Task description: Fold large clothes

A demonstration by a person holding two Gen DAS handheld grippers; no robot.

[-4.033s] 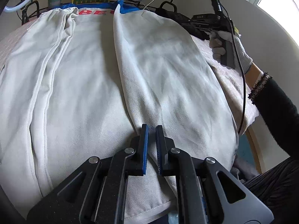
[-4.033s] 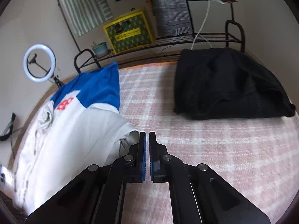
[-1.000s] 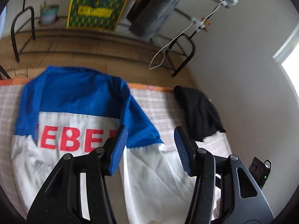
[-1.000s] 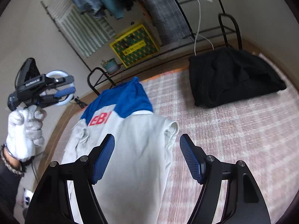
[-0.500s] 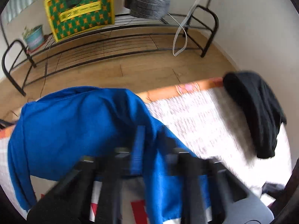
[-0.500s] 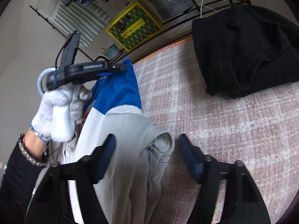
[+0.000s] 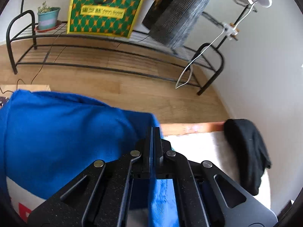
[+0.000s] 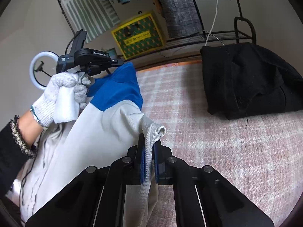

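"GenRobot.AI" on left gripper (image 8: pixel 121 62)

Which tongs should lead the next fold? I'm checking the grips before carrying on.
Probably the left tongs: shut on the blue top of the jacket, at its far end. The right tongs pinch the grey cuff nearer, so they follow.

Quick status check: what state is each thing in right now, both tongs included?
Left tongs: shut on jacket's blue part.
Right tongs: shut on jacket's grey edge.
Jacket: partly lifted, held at both ends.
Black garment: bunched, lying on blanket.
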